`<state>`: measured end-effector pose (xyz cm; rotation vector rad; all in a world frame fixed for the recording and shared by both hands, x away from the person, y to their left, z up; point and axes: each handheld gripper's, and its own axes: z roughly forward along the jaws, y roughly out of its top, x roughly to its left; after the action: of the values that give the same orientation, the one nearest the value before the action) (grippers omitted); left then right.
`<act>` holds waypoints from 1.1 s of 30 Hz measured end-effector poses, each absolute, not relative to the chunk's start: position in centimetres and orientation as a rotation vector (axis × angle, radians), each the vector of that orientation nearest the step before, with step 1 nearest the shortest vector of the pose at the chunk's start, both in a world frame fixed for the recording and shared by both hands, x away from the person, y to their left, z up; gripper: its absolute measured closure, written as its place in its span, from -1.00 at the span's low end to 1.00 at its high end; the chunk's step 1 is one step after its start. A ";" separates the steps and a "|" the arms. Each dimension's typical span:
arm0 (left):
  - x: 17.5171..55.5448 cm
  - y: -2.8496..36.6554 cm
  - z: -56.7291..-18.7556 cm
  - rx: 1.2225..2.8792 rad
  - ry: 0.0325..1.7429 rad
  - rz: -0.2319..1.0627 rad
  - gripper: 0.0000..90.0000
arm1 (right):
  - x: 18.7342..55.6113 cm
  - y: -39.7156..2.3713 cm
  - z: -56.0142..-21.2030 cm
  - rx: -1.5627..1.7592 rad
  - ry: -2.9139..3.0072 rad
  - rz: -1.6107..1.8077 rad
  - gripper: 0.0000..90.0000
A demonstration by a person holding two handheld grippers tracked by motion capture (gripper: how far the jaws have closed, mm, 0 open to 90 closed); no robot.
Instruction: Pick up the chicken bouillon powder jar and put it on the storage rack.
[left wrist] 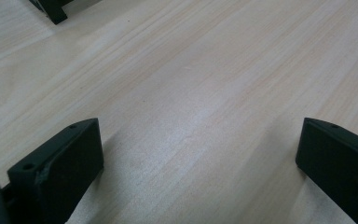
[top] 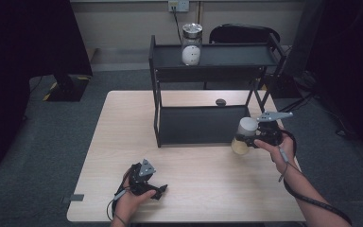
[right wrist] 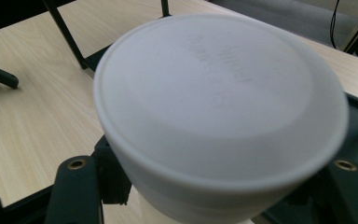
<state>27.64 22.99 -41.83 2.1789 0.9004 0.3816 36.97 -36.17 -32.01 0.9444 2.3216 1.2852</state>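
My right gripper (top: 251,137) has its jaws clamped on the white-lidded jar (top: 244,135), held near the table's (top: 123,142) right edge. Left gripper (top: 152,189) by the front edge, jaws wide, empty.

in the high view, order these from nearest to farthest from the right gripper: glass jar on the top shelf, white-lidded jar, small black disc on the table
1. white-lidded jar, clamped in the right gripper by the rack's right front.
2. small black disc, on the table behind the rack's lower shelf.
3. glass jar, up on the top shelf, left part.
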 end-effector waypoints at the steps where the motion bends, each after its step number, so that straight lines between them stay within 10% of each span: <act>1: 27.6 23.0 -41.8 2.179 0.900 0.382 -1.00 | 37.1 -36.1 -31.7 0.940 2.326 1.284 -0.22; 33: 27.6 23.0 -41.8 2.179 0.901 0.381 -1.00 | 39.2 -33.4 -22.7 0.816 2.347 1.280 -0.21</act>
<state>27.64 22.99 -41.82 2.1792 0.9006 0.3812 39.18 -33.38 -22.75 0.8159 2.3474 1.2803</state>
